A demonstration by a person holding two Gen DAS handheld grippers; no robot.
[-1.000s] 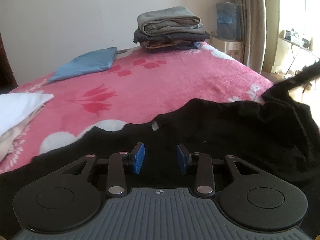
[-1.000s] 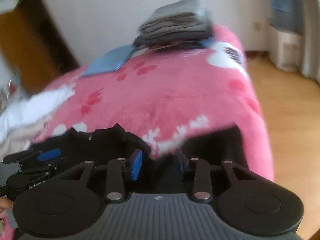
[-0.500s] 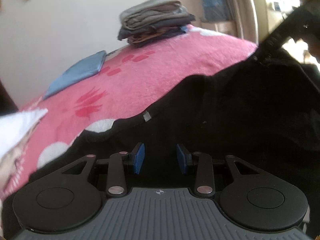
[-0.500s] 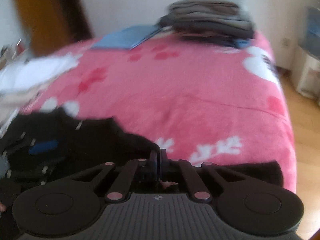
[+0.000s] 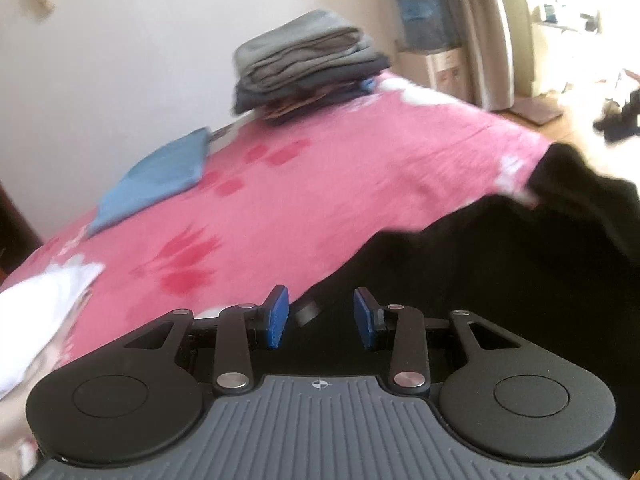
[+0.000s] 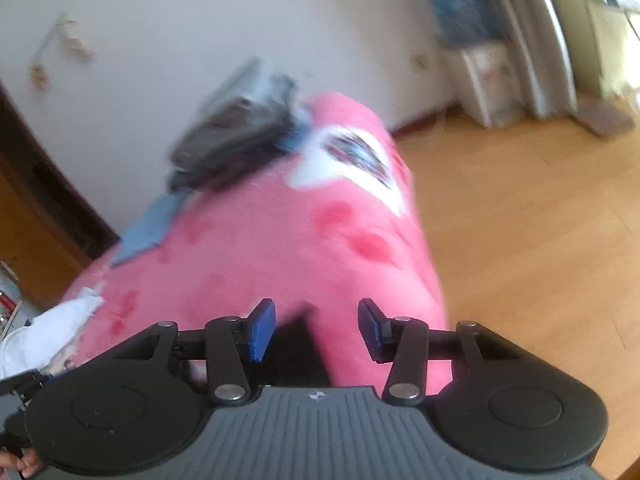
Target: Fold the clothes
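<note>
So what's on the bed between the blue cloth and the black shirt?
Only bare pink blanket with red flower prints lies between the folded blue cloth and the black shirt. The left wrist view shows it.

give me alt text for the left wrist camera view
The left claw, jaws apart and gripping nothing, hovers over a black garment spread on a pink floral blanket. Behind lie a folded blue cloth and a stack of folded clothes.
</note>
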